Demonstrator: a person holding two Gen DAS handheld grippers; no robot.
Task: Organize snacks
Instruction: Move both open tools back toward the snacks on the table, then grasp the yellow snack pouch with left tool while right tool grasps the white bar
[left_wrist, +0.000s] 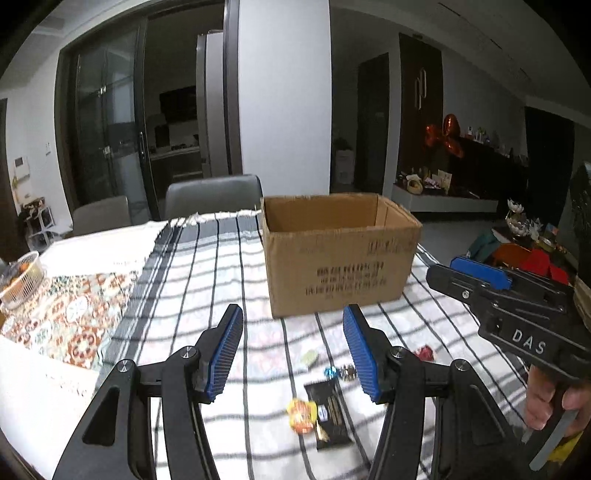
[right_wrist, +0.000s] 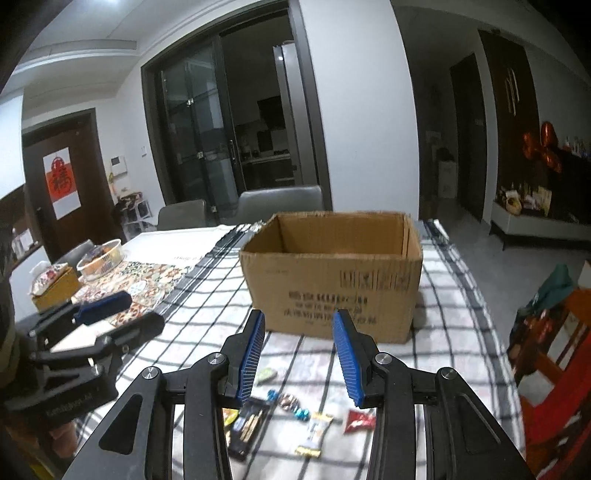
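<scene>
Both grippers are hovering over the checked tablecloth (left_wrist: 229, 258), fingers spread wide and grasping nothing: the left gripper (left_wrist: 293, 354) and the right gripper (right_wrist: 299, 356). Small wrapped snacks are lying loose below them: a black flat packet (left_wrist: 328, 415), an orange crinkled sachet (left_wrist: 302, 415), a red pouch (right_wrist: 359, 421). These are likely light, soft and slippery; pinching mid-body seems advisable. The open brown cardboard box (left_wrist: 340, 266) is standing just beyond; its contents are hidden.

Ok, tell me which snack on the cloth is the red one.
The small red packet, farthest right in the row of snacks, in front of the cardboard box. The others are black, white-and-yellow, pale green or blue foil.
</scene>
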